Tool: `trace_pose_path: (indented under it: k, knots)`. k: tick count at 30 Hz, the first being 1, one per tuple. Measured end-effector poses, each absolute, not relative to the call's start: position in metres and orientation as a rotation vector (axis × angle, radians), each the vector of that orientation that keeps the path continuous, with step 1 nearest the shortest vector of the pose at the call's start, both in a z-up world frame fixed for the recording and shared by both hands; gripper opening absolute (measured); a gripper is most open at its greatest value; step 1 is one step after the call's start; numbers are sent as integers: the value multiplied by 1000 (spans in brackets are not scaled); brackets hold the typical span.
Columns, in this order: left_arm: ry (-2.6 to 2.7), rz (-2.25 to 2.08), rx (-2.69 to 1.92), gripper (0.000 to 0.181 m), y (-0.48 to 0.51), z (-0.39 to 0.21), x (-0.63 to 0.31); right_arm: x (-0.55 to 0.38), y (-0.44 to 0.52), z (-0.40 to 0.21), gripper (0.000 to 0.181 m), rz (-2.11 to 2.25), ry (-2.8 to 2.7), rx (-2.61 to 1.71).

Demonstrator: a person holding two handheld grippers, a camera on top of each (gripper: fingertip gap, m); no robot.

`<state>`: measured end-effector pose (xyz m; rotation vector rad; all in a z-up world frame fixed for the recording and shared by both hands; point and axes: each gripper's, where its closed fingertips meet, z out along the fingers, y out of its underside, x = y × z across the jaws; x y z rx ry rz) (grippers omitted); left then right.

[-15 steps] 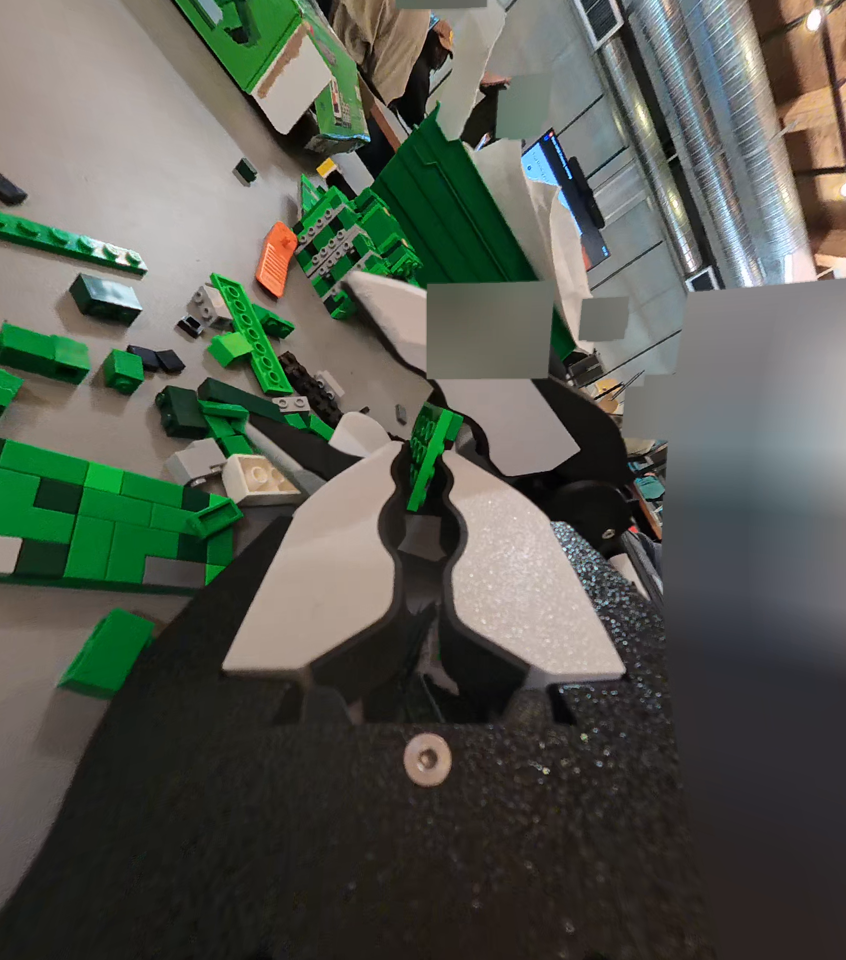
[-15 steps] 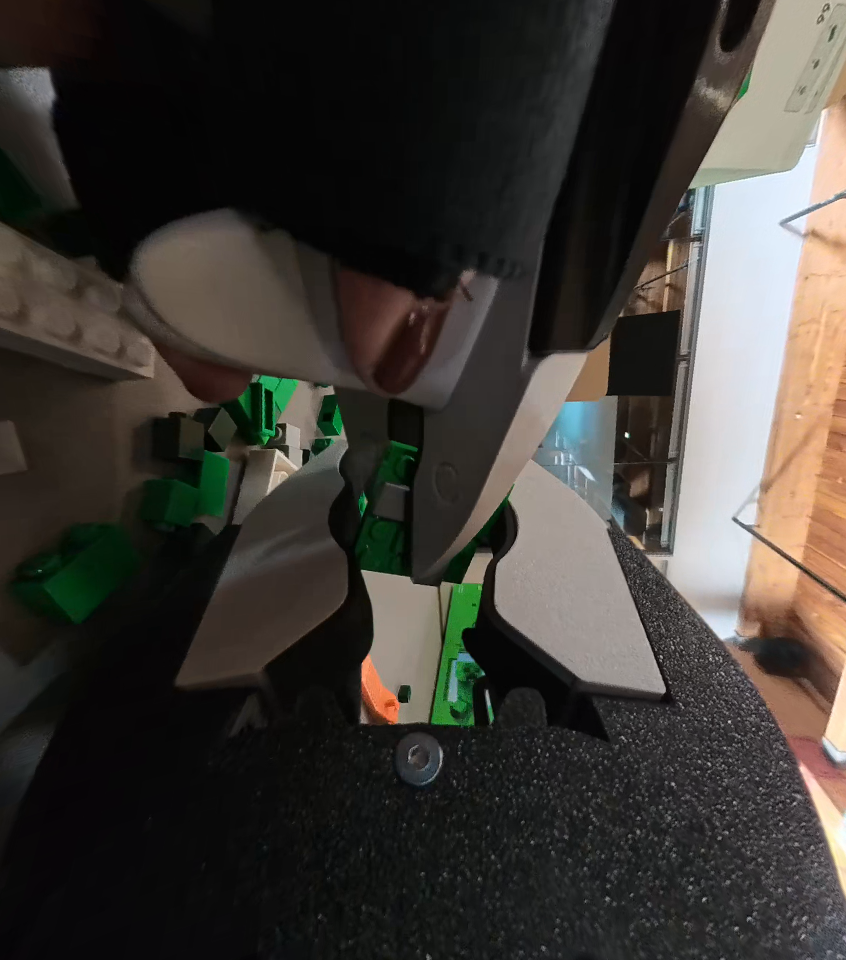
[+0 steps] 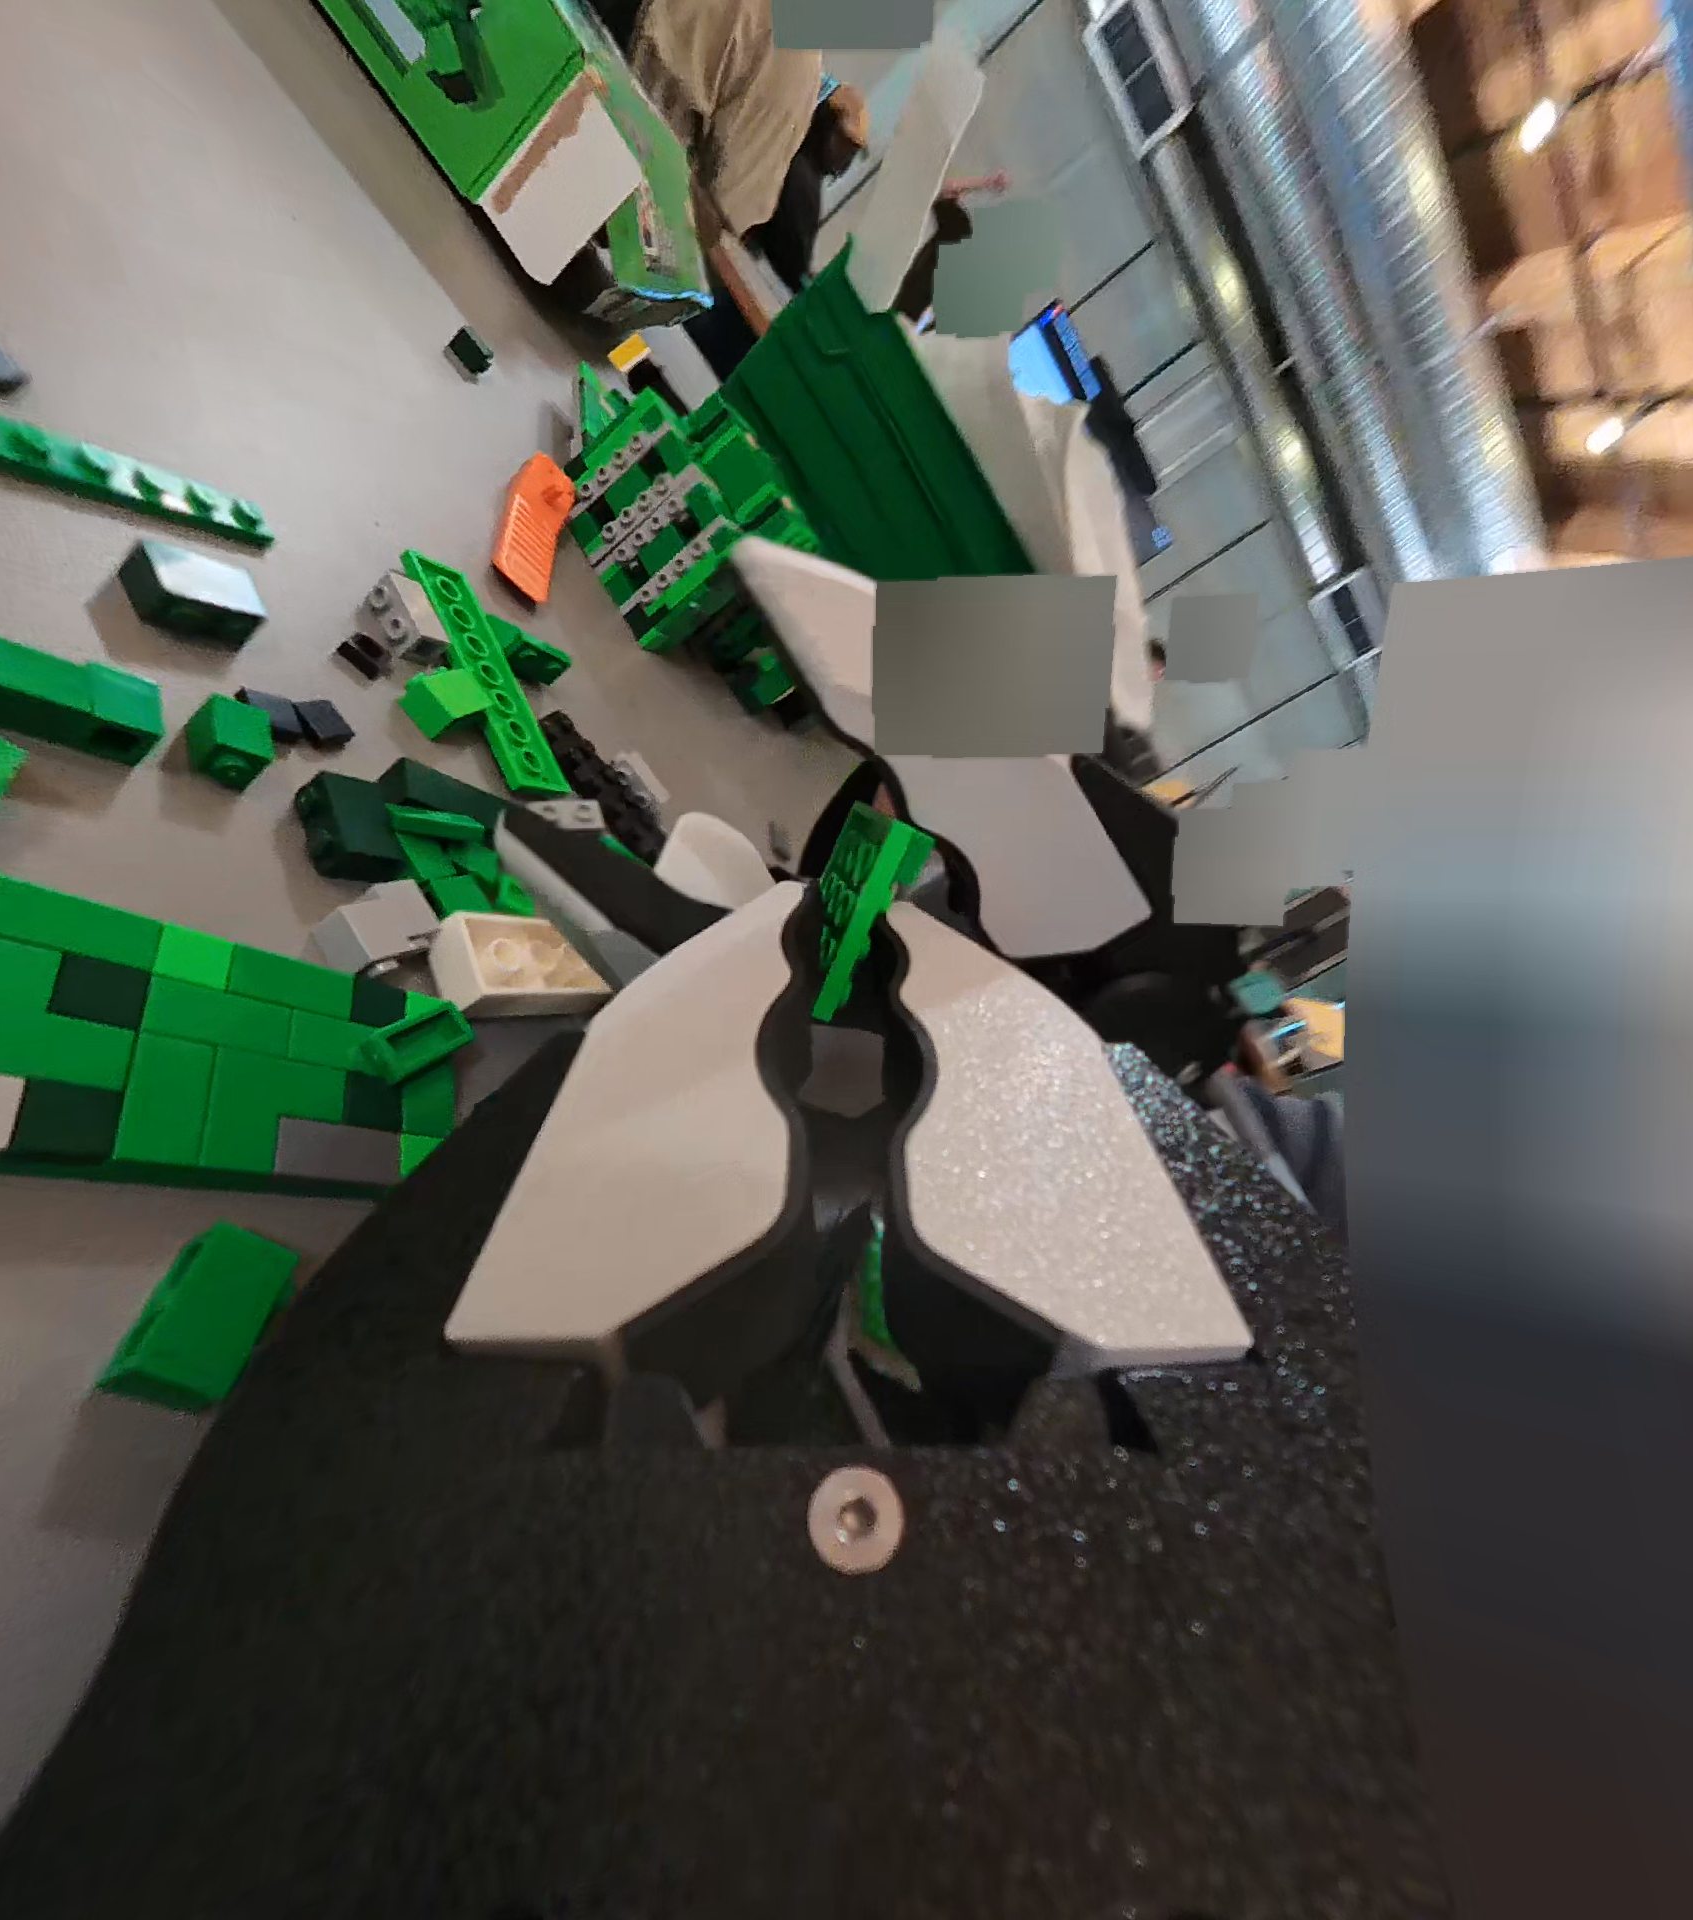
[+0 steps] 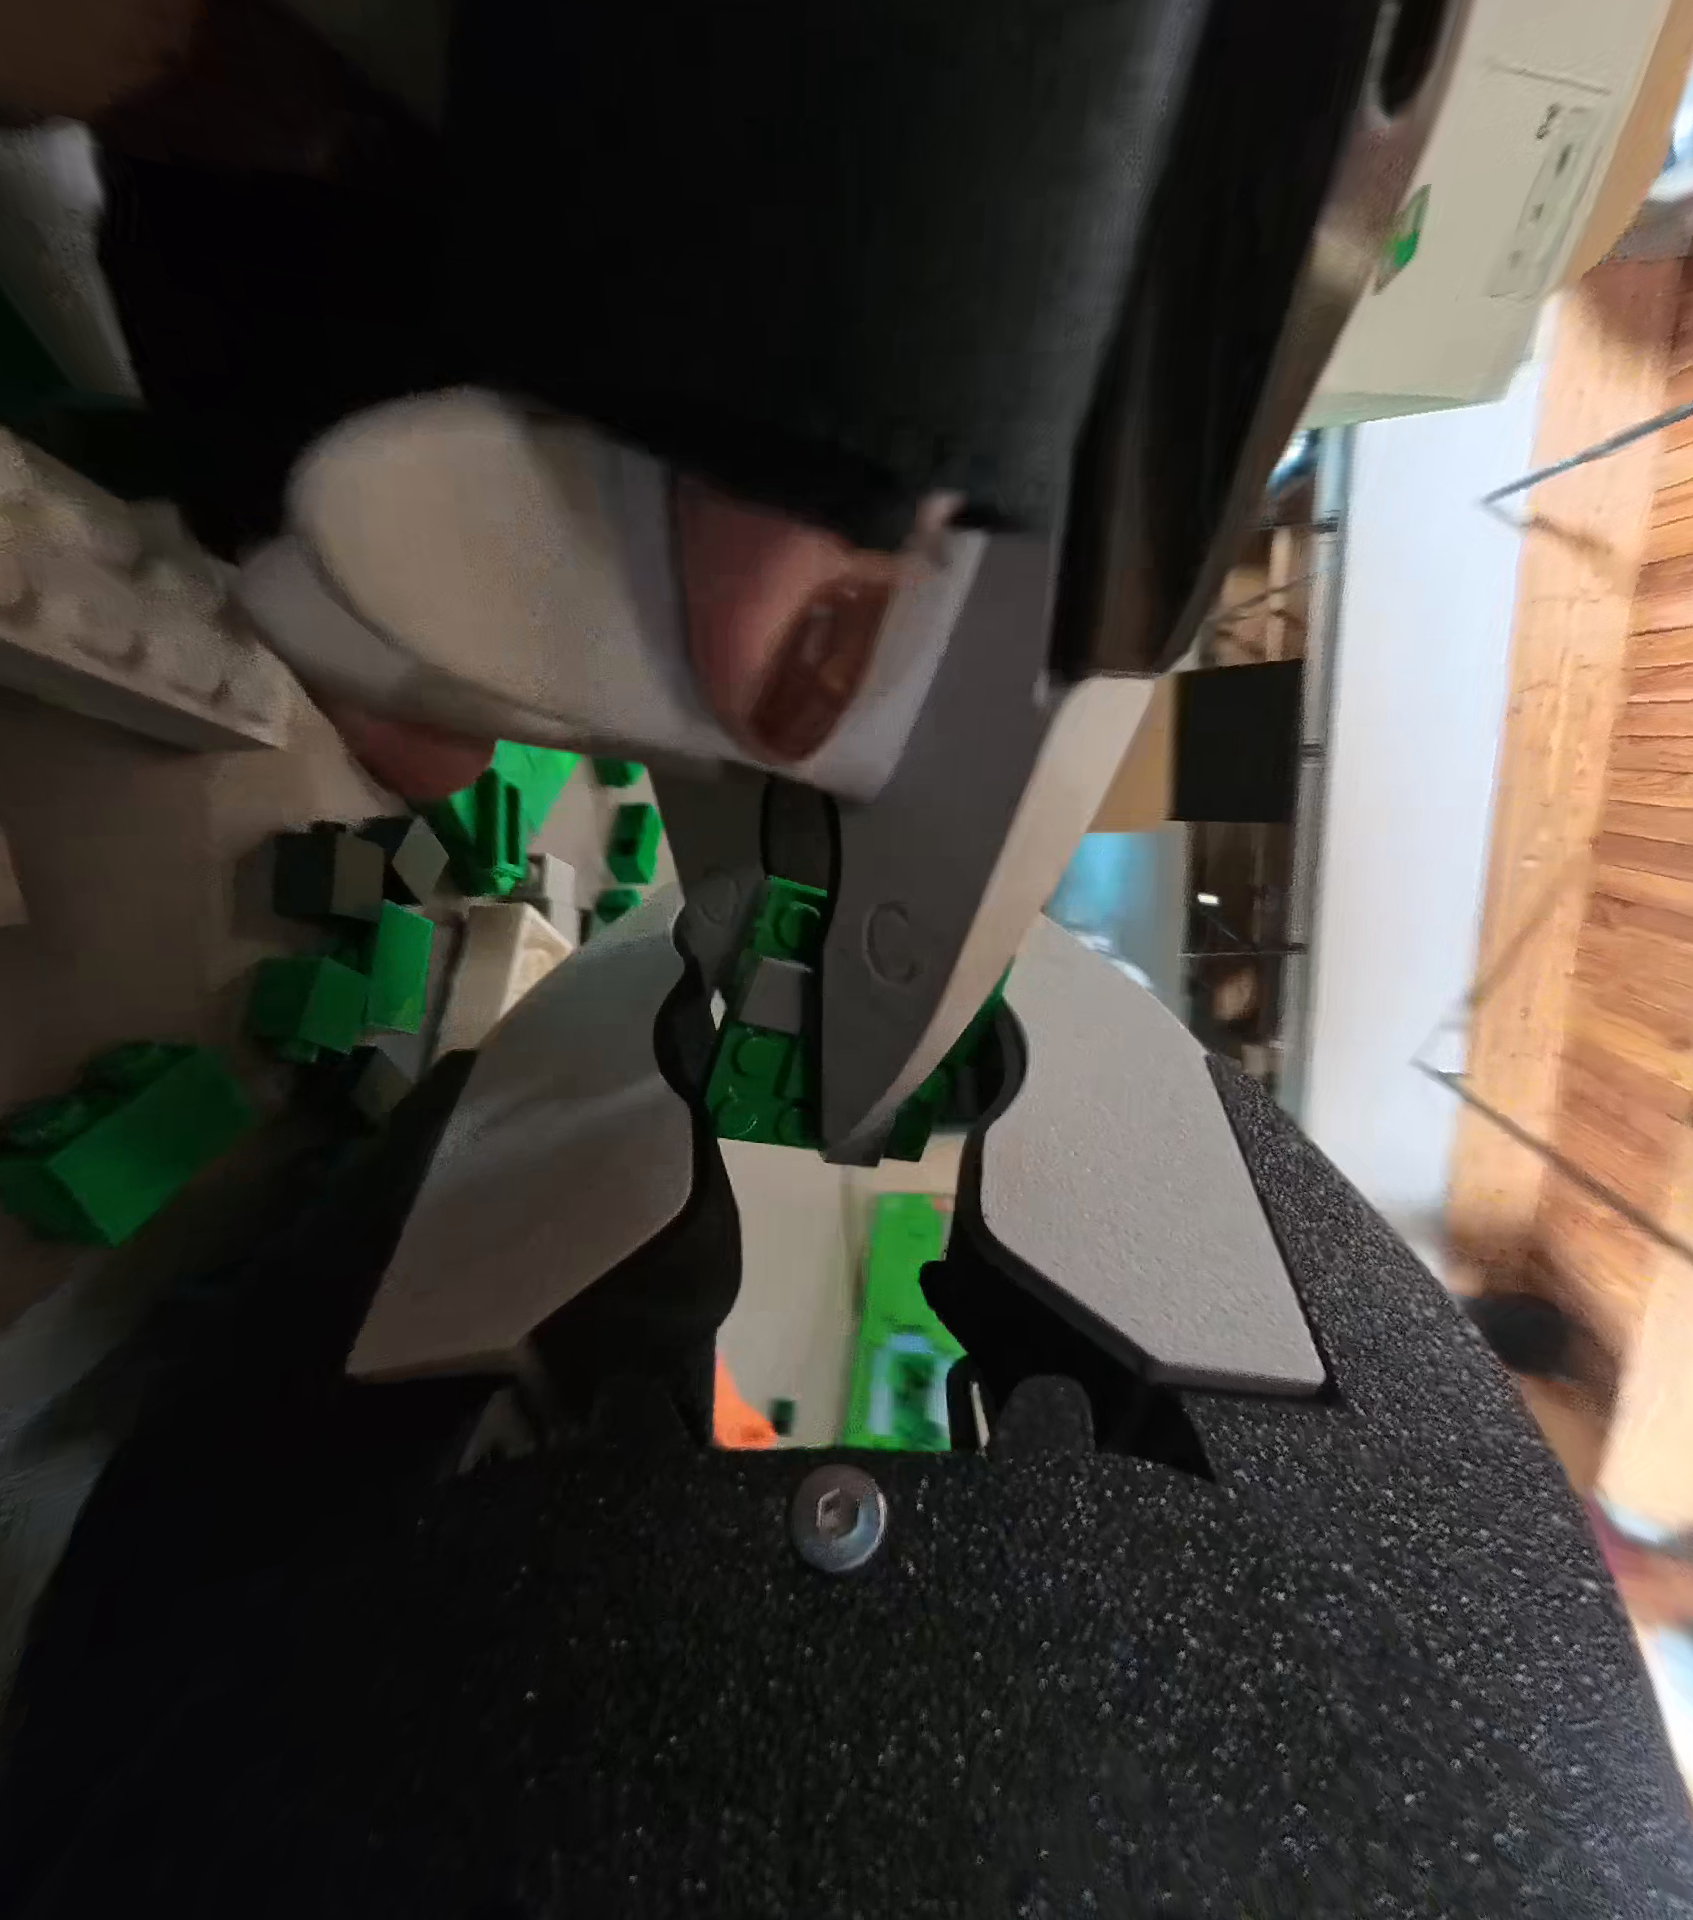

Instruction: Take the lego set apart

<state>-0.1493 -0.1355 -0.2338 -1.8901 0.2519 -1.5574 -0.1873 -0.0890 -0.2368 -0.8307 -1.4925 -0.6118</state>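
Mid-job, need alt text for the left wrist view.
The left claw is shut on a small green plate, held above a grey table. Loose green, grey and white bricks, a long green plate and an orange piece lie scattered there.

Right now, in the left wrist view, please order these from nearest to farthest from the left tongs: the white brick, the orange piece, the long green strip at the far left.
1. White brick, just left of the left tongs, on the table.
2. Orange piece, farther up, beside the green stack.
3. Long green strip, far left, near the picture's edge.
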Motion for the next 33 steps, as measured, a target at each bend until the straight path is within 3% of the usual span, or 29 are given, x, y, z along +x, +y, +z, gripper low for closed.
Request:
trace_pose_path:
  k: [1,6,10,13,21,33]
  knots:
    - [288,-1480,-1914,7,-135,-236,-150,-188,-92,-239,42,-542,-1500,-858]
    - [360,-1376,-1928,6,-135,-235,-149,-191,-97,-239,43,-437,-1501,-900]
    - [392,-1289,-1973,6,-134,-242,-150,-190,-91,-242,68,-431,-1496,-978]
    - [445,-1257,-1947,6,-136,-237,-148,-192,-94,-246,50,-374,-1524,-1000]
    - [477,-1223,-1960,6,-138,-238,-147,-192,-96,-245,46,-352,-1523,-984]
    - [218,-1624,-1837,5,-136,-228,-153,-193,-94,-229,38,-653,-1446,-742]
